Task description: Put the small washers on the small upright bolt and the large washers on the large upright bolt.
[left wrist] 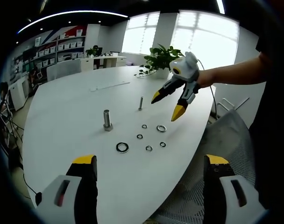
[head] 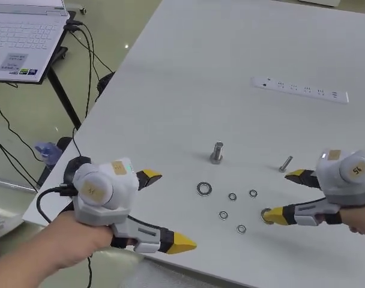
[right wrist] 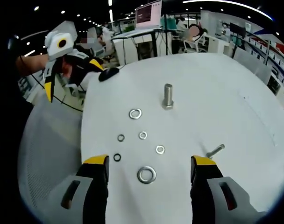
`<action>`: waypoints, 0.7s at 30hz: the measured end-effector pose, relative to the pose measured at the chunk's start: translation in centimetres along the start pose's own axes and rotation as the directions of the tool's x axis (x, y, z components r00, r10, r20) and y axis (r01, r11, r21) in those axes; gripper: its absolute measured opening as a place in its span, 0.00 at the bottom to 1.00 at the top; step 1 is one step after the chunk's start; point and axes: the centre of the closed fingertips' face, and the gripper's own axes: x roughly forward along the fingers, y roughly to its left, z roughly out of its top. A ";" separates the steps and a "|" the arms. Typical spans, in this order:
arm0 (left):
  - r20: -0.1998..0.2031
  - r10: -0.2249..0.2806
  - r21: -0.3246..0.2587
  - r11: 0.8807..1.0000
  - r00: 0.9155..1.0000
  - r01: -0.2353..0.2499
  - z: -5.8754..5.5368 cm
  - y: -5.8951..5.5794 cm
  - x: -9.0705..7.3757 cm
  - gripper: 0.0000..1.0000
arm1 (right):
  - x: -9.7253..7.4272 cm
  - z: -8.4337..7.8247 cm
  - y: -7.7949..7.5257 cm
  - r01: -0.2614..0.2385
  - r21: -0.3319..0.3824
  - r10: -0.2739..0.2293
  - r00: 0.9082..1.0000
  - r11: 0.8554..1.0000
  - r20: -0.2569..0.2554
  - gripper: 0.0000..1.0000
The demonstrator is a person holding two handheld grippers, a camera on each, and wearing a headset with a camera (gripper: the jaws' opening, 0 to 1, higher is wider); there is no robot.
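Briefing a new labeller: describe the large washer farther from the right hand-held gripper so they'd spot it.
On the white table, find the thick upright bolt. The washer lies flat just in front of it, toward the person. It is bigger than the four small washers beside it and, unlike the other large washer, sits away from the right hand-held gripper.

Left claw (head: 166, 209), right claw (head: 283, 195): white-grey housings, black jaws, yellow tips; black cable (head: 41, 201) on left.
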 end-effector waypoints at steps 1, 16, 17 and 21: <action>0.002 -0.001 0.001 1.000 1.000 0.001 0.0 0.0 0.0 0.95 | 0.1 0.1 0.0 -0.001 -0.005 0.001 1.000 1.000 -0.003 0.71; -0.001 -0.005 0.014 1.000 1.000 0.005 0.0 0.0 0.4 0.98 | 2.3 -0.2 -0.5 -0.030 -0.068 0.023 0.995 0.997 -0.097 0.61; -0.002 -0.002 0.018 1.000 1.000 0.003 -0.1 0.1 0.5 0.97 | 2.5 -0.3 -0.5 -0.033 -0.072 0.025 0.994 0.997 -0.106 0.60; -0.010 0.000 0.024 1.000 1.000 0.000 -0.1 0.3 0.6 0.97 | 3.1 -0.4 -0.6 -0.044 -0.089 0.031 0.991 0.995 -0.133 0.55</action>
